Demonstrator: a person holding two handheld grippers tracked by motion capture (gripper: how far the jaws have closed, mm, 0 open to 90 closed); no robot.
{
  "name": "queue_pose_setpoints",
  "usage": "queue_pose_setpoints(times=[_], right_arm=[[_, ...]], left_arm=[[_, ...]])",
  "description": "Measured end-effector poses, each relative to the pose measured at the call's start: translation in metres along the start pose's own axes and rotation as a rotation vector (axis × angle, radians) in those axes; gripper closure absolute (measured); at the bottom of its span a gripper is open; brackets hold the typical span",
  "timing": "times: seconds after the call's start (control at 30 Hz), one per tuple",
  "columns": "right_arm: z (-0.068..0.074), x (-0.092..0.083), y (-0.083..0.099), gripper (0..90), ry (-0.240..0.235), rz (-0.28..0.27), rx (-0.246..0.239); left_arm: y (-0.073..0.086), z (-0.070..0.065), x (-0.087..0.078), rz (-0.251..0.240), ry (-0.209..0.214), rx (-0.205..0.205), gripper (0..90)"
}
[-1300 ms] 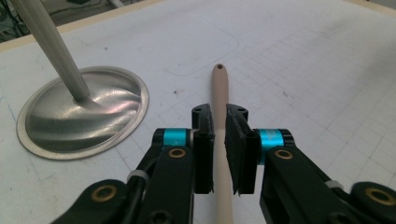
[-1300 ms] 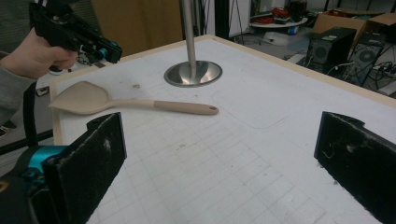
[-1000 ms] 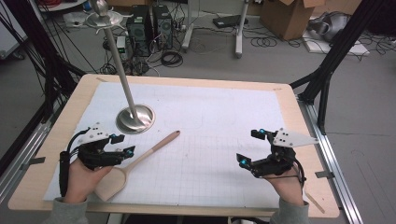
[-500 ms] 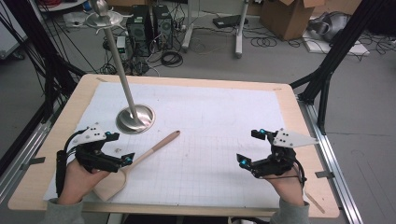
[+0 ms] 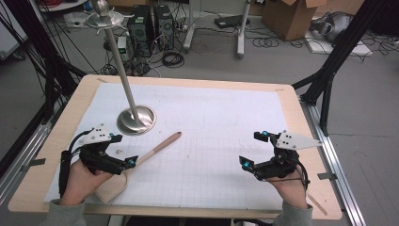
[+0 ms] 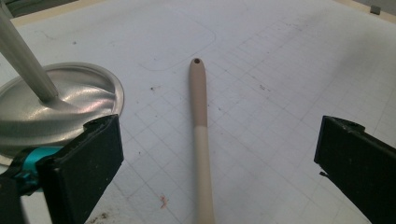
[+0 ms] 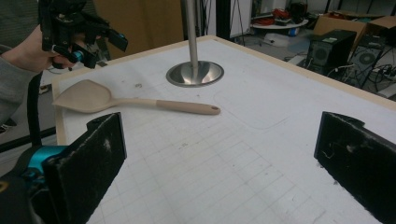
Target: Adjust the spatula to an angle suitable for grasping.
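At the near left of the white gridded mat, beige wooden spatula lying flat, set down, let go. Left gripper just above its blade, jaws just spread wide, nothing between them; handle running straight out ahead. Right gripper gaping too, empty, well apart. Long axis diagonal, blade near the table edge, handle tip aimed past the round steel stand base. Probably only pulling back left

A beige spatula lies flat on the white gridded mat, near the table's front left corner. Its broad, flat blade sits at the mat's near edge — the slender handle angles away, ending in a small hanging hole.
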State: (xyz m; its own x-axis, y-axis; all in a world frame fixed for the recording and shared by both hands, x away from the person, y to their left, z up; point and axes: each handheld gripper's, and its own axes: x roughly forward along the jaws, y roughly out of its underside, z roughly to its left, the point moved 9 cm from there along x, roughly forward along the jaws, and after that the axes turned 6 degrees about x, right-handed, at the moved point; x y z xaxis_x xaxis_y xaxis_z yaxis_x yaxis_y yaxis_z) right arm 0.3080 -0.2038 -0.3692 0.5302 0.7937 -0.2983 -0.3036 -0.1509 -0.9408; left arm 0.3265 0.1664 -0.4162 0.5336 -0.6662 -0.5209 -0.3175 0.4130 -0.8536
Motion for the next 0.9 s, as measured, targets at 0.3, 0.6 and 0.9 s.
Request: queue_pose_setpoints(times=[0.3,0.6,0.9], right_arm=[[0.000,-0.001,0.001,1.3,0.001,-0.002,0.004],[0.000,0.003,0.000,1.3,-0.006,0.005,0.003],[-0.001,0.009,0.000,1.3,-0.007,0.016,0.002]], left_arm=[[0.004,-0.003,0.007,0.026,0.017,0.006,1.8],[0.008,-0.010,0.008,0.055,0.040,0.002,1.8],[0.014,-0.008,0.013,0.082,0.052,0.005,1.9]])
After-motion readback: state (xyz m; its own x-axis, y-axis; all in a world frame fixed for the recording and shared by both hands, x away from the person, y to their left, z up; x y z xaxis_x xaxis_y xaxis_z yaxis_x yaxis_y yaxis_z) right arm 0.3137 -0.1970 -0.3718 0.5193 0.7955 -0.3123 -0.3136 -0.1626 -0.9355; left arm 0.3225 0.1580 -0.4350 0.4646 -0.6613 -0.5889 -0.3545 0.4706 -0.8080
